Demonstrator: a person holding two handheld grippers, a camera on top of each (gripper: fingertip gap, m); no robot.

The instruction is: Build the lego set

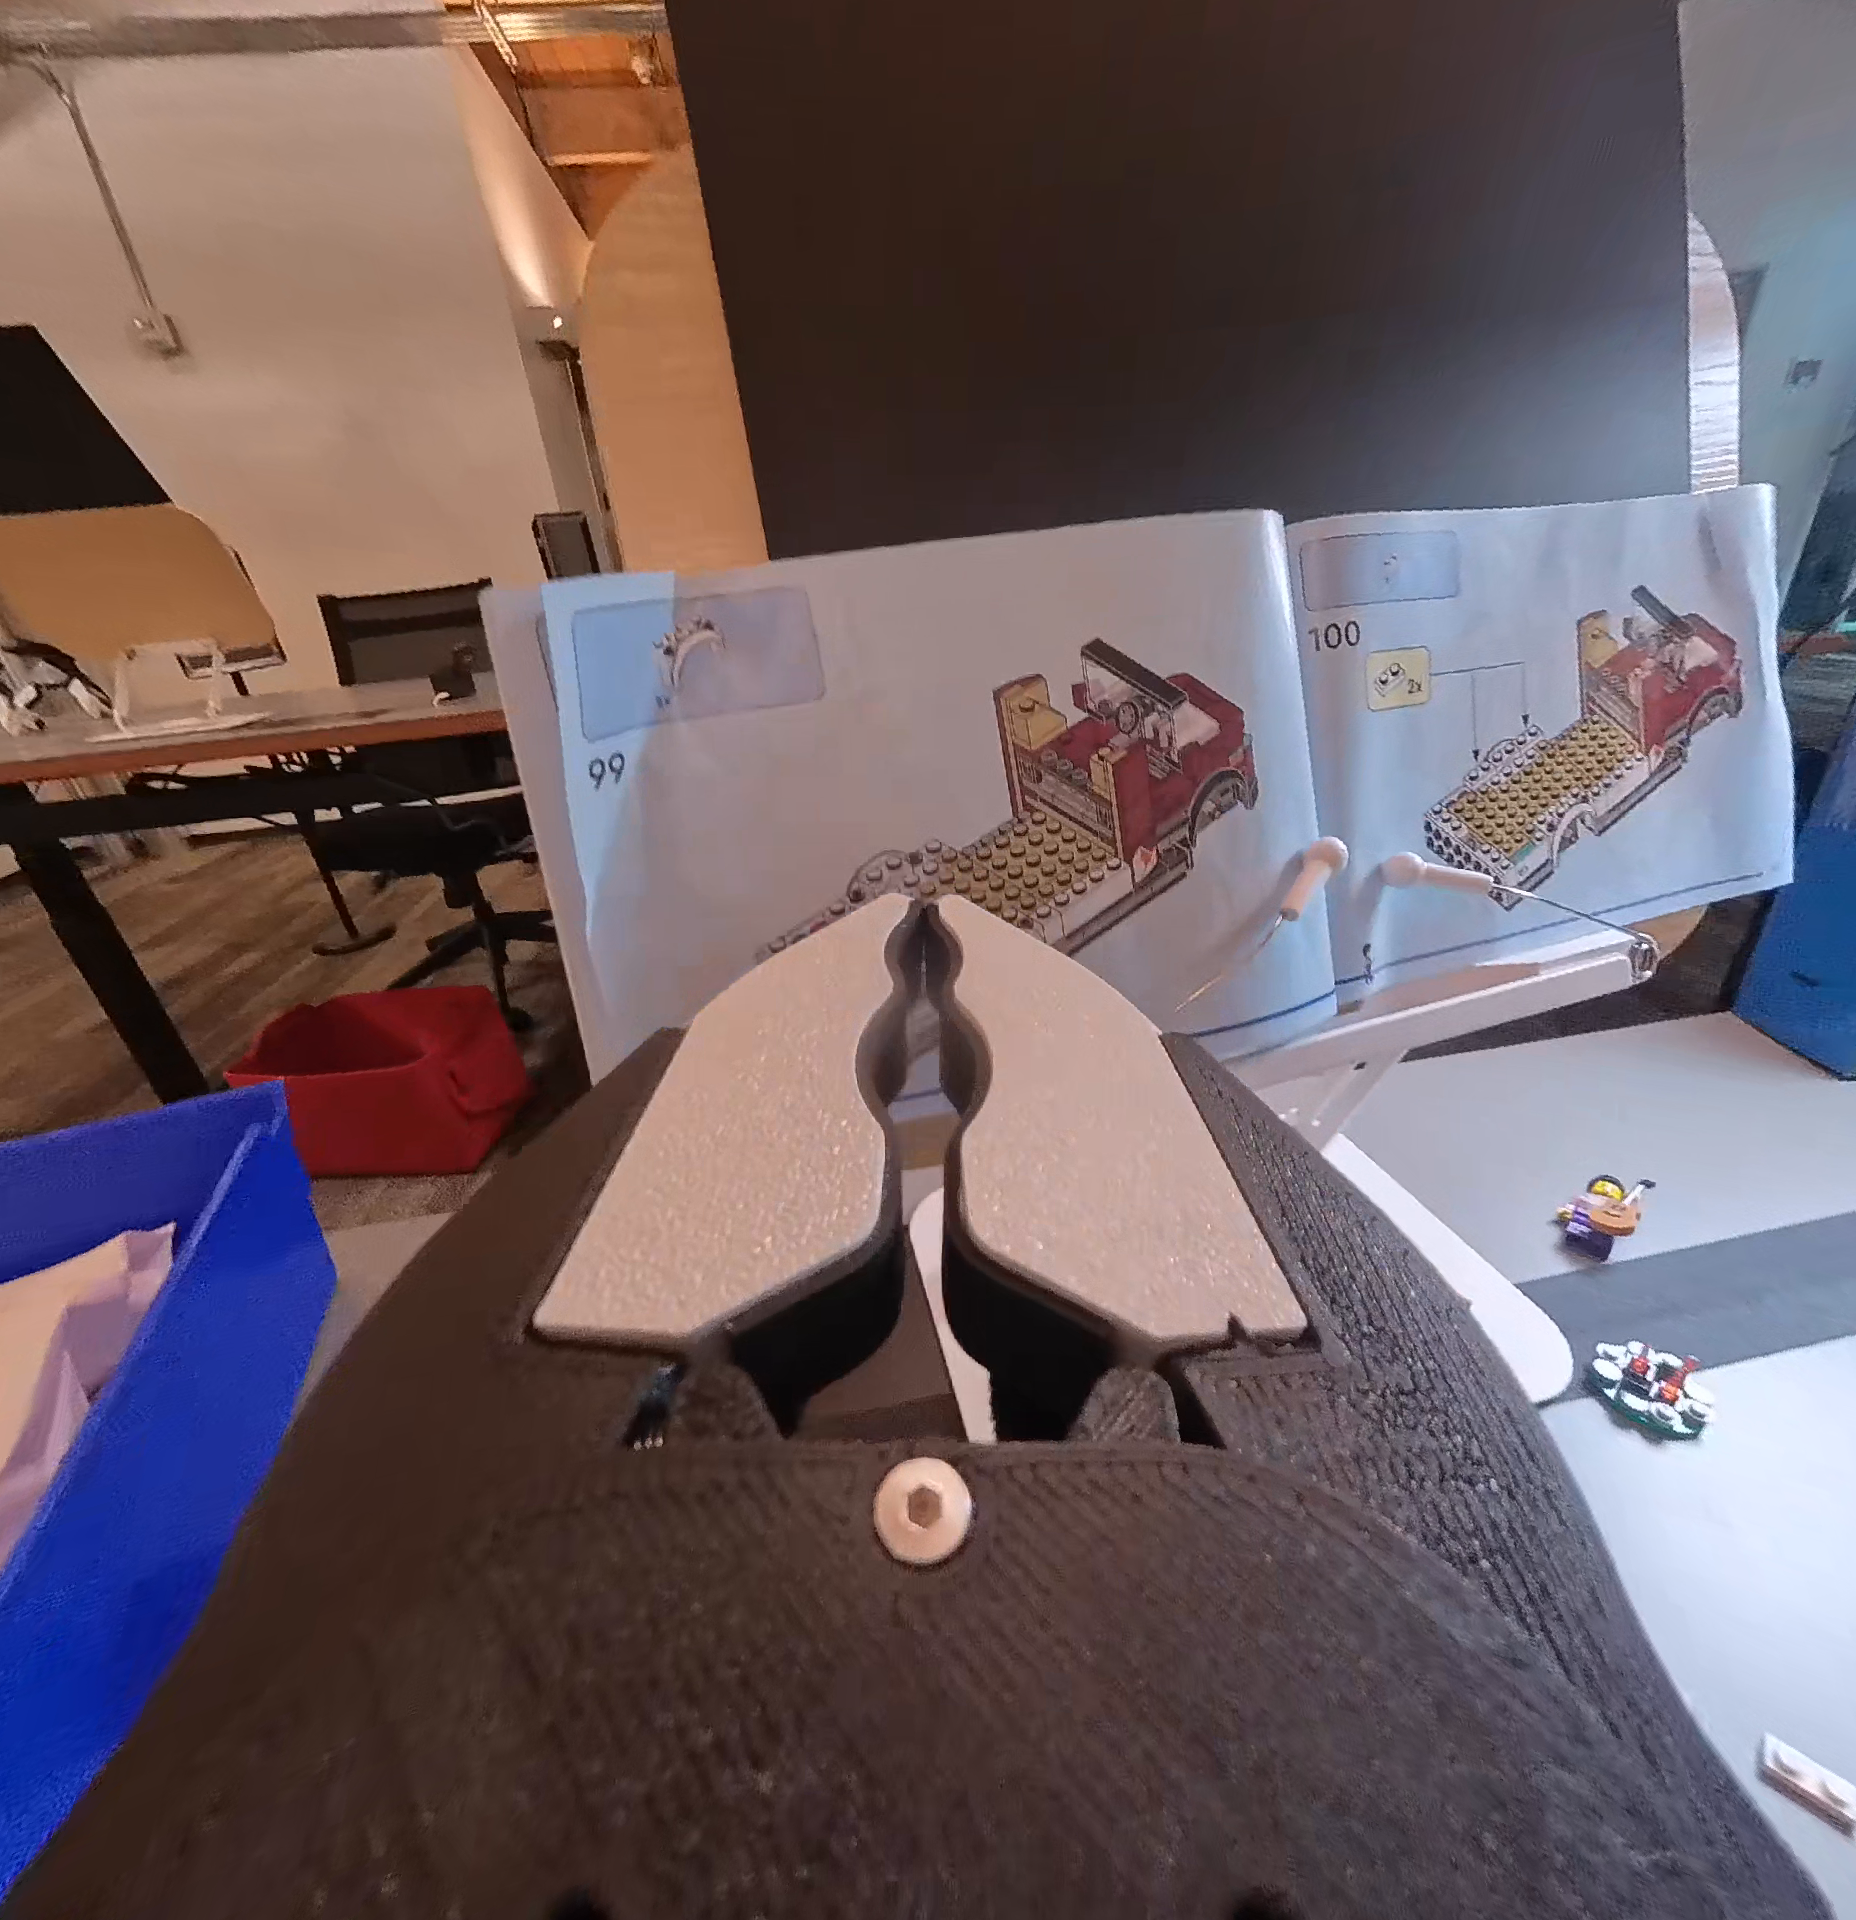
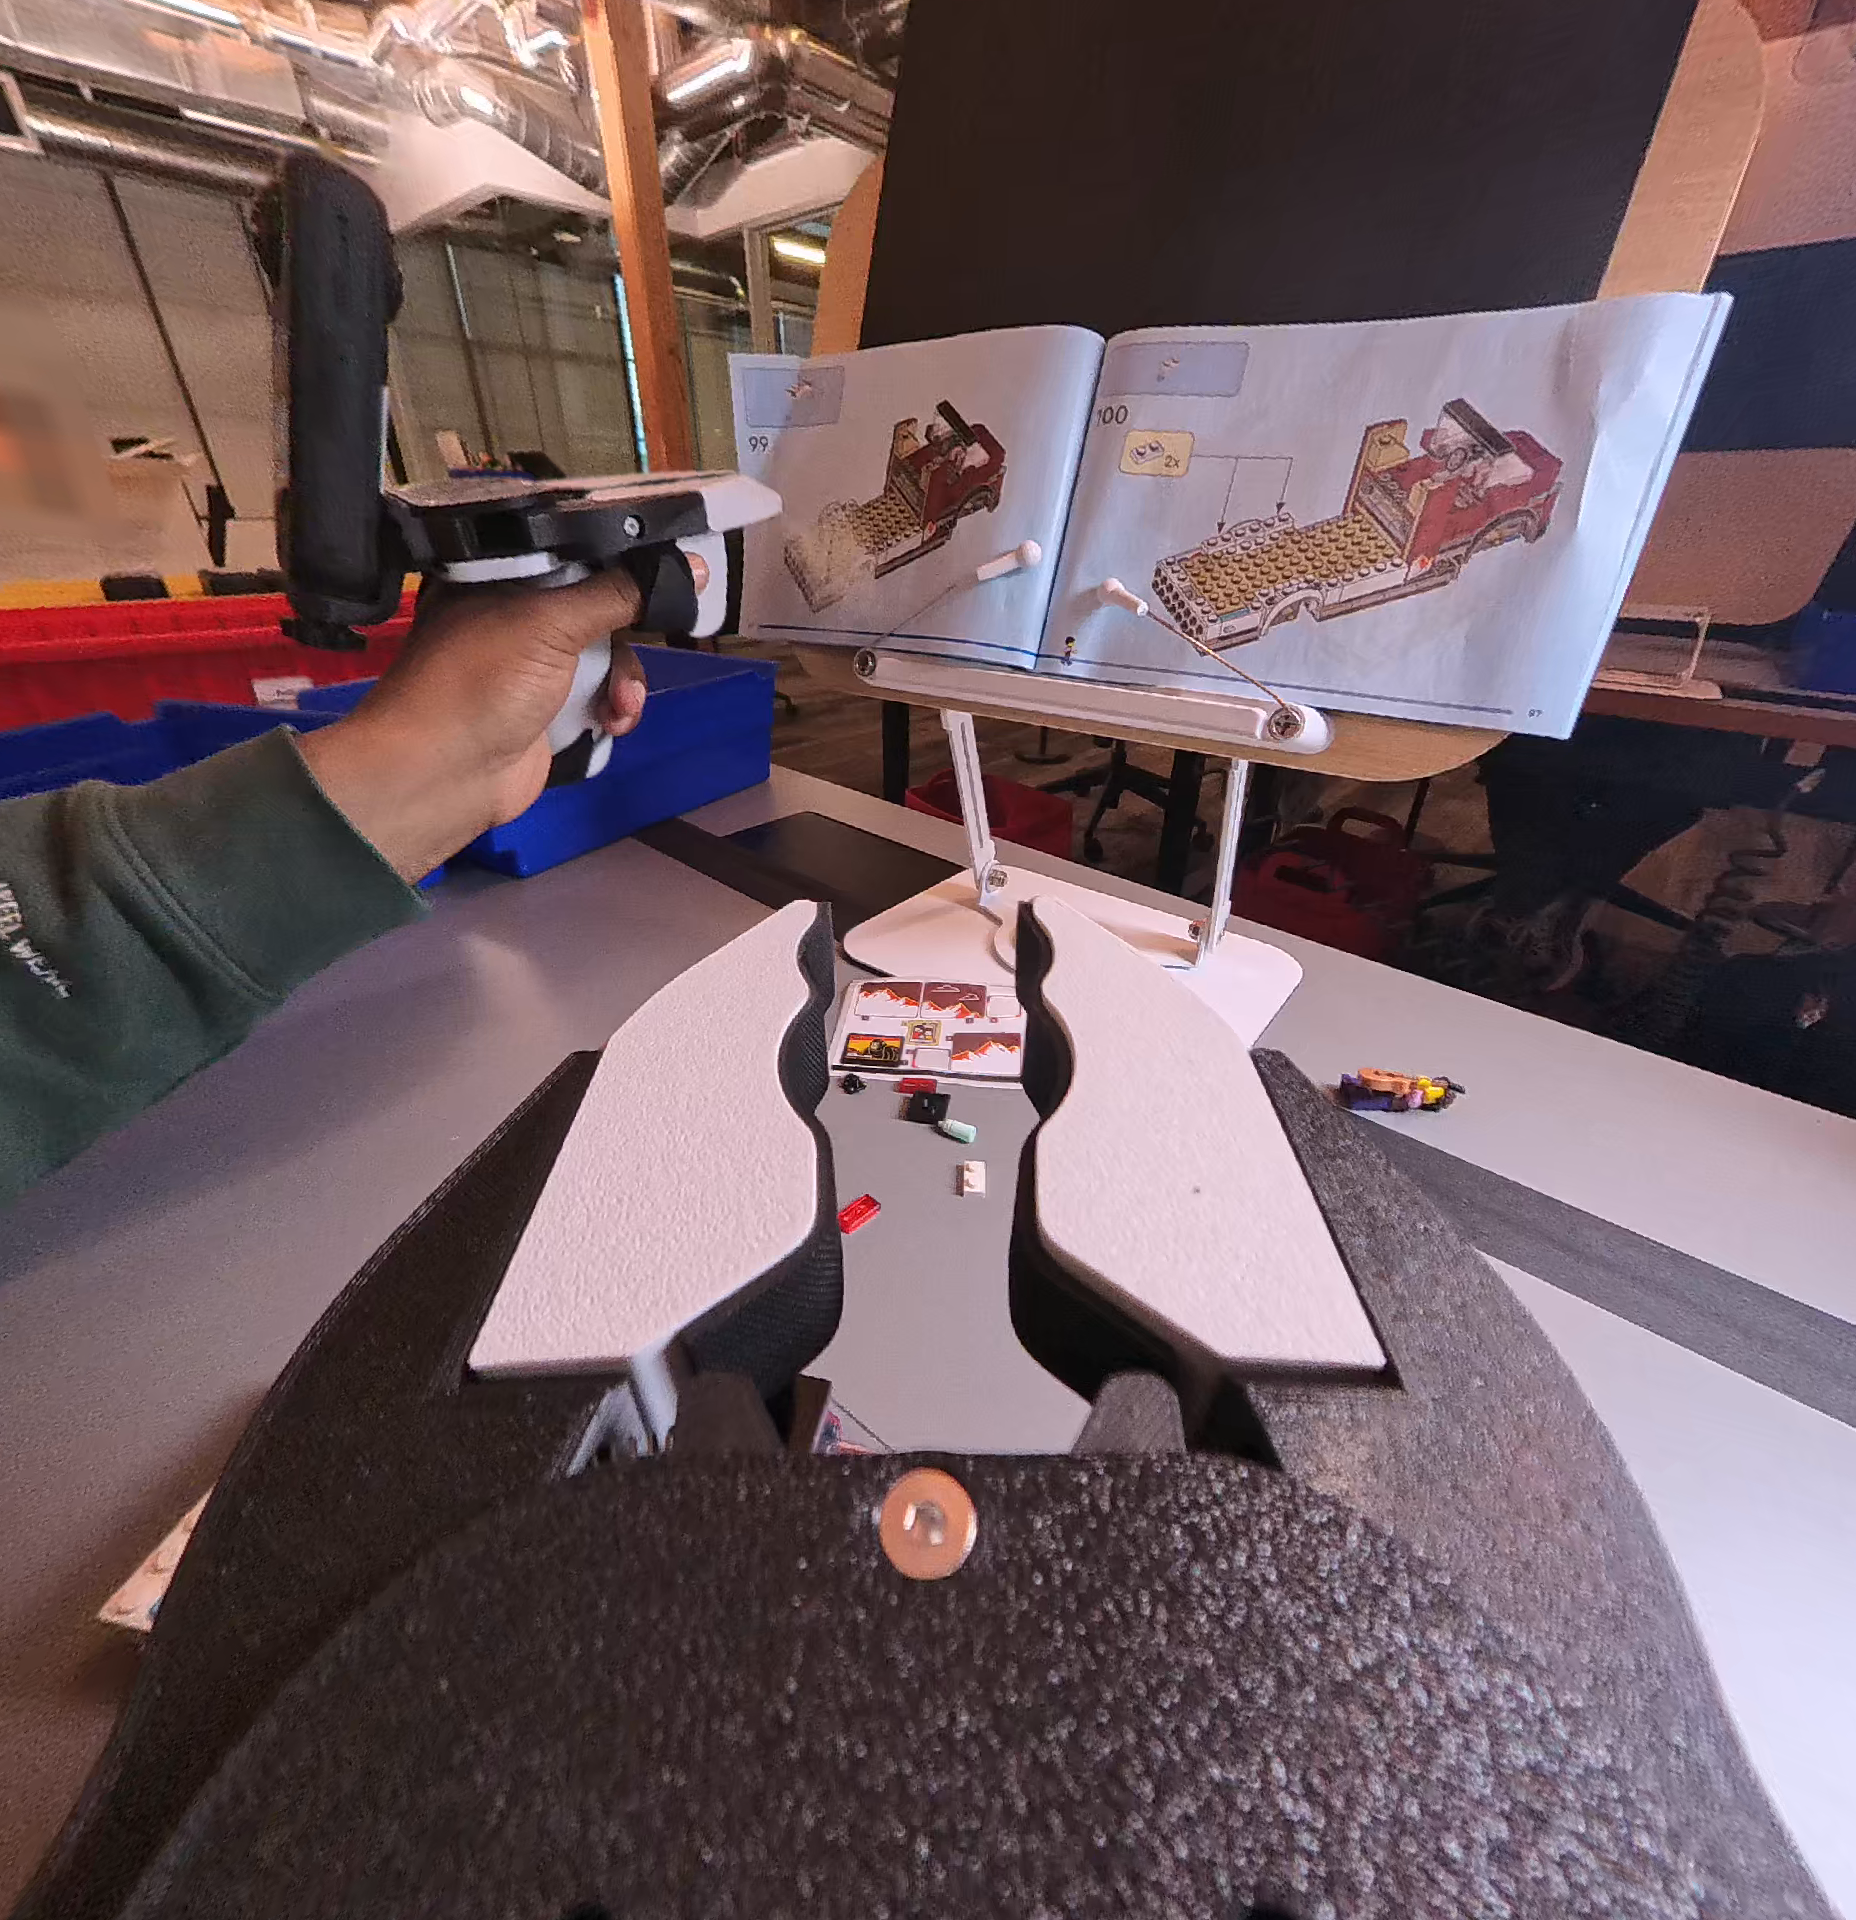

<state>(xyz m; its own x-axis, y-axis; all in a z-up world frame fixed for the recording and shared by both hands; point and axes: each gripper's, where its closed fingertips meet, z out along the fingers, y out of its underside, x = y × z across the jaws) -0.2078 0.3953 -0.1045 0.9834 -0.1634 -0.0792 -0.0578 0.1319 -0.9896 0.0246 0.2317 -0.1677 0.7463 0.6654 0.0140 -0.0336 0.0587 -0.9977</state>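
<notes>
My left gripper (image 1: 922,914) is shut and empty, held up in the air in front of the open instruction booklet (image 1: 955,748). It also shows in the right wrist view (image 2: 758,504), held by a hand at the booklet's left edge. My right gripper (image 2: 924,925) is open and empty above the grey table. Between its fingers lie a sticker sheet (image 2: 929,1029), a small white plate (image 2: 971,1177), a red tile (image 2: 859,1212), a black piece (image 2: 926,1107) and a mint piece (image 2: 955,1129). A minifigure with a guitar (image 1: 1599,1216) lies to the right (image 2: 1397,1091).
The booklet (image 2: 1215,499) rests on a white stand (image 2: 1100,707) whose base (image 2: 1256,977) is on the table. Blue bins (image 1: 124,1351) (image 2: 643,769) stand at the left. A small round green and white build (image 1: 1651,1397) and a white plate (image 1: 1807,1782) lie at the right. Some 30 centimetres of space lies between my two pairs of fingers.
</notes>
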